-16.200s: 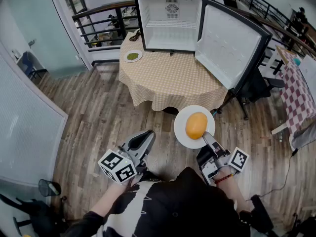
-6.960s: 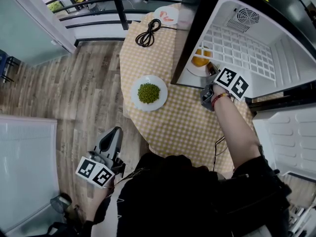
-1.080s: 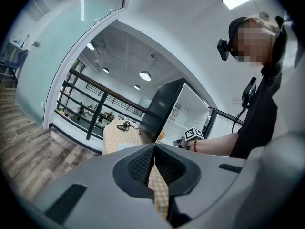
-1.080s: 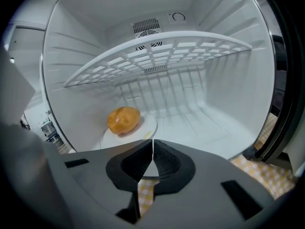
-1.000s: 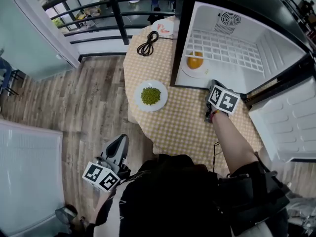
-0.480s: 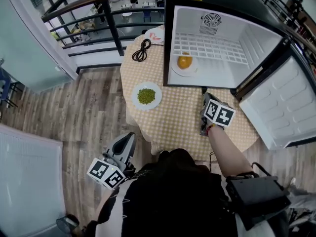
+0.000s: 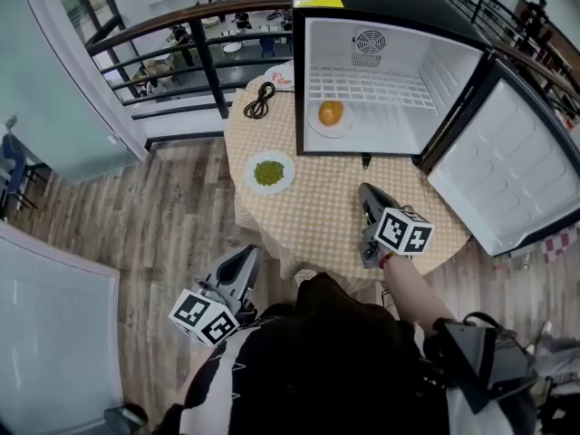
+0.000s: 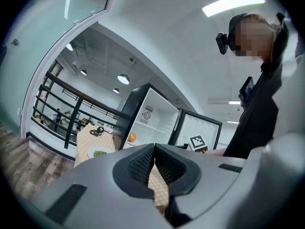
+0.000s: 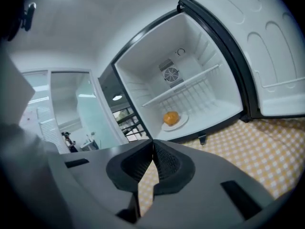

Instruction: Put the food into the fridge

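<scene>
An orange bun [image 7: 331,112] on a white plate [image 7: 319,126] sits on the floor of the open fridge [image 7: 381,80], at its left; the right gripper view shows the bun [image 9: 170,118] there too. A white plate of green peas [image 7: 269,172] lies on the checkered table [image 7: 317,207], left of the fridge. My right gripper [image 7: 365,191] is shut and empty over the table in front of the fridge. My left gripper [image 7: 248,257] hangs shut and empty below the table's near edge, over the wood floor.
The fridge door [image 7: 512,175] stands swung open to the right. A black cable [image 7: 260,102] and another plate [image 7: 283,72] lie at the table's far left. A dark railing [image 7: 181,53] runs behind the table. A glass partition [image 7: 54,107] stands at left.
My right gripper has drawn back from the fridge toward me, over the table. The view has widened as the head pulled back. The left gripper stays low and shut.
</scene>
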`<state>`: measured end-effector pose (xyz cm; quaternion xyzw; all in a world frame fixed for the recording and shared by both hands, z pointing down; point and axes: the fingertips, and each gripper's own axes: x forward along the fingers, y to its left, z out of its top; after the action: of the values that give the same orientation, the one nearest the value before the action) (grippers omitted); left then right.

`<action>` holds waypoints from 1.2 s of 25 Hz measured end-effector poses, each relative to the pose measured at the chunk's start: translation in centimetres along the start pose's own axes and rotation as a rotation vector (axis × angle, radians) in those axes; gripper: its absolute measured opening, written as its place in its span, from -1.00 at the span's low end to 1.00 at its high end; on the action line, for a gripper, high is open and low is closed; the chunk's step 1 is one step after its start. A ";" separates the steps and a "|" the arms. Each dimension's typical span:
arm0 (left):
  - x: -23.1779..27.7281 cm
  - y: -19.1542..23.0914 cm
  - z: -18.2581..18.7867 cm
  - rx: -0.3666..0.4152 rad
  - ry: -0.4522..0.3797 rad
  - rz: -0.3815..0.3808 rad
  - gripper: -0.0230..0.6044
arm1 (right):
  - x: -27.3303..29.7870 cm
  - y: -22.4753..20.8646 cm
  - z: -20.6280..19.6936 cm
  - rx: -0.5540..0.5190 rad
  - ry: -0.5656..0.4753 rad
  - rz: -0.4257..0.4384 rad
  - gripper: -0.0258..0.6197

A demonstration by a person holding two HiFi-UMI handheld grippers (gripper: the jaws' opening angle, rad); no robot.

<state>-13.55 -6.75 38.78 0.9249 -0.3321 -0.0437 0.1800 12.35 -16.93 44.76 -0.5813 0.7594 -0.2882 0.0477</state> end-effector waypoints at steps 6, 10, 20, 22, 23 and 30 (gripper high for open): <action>-0.4 -2.4 -1.0 -0.009 -0.003 -0.041 -0.89 | -4.3 4.4 -0.2 -0.004 -0.015 0.182 -0.87; -0.3 -3.9 -1.3 -0.015 0.006 -0.073 -0.89 | -6.2 5.6 -0.3 -0.061 0.042 0.188 -0.87; 1.6 -7.0 -2.5 0.012 0.043 -0.140 -0.89 | -10.4 4.7 1.2 -0.140 0.023 0.146 -0.87; 2.0 -7.6 -2.7 0.015 0.048 -0.145 -0.89 | -11.0 4.8 1.5 -0.156 0.017 0.155 -0.87; 2.1 -7.8 -2.7 0.018 0.049 -0.145 -0.89 | -11.4 4.8 1.6 -0.158 0.015 0.163 -0.87; 2.9 -11.1 -2.9 0.019 0.038 -0.116 -0.89 | -15.1 3.7 1.6 -0.147 0.026 0.200 -0.87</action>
<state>-4.13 0.22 37.56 0.9449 -0.2749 -0.0331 0.1748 14.62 -3.18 37.63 -0.5008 0.8333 -0.2330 0.0234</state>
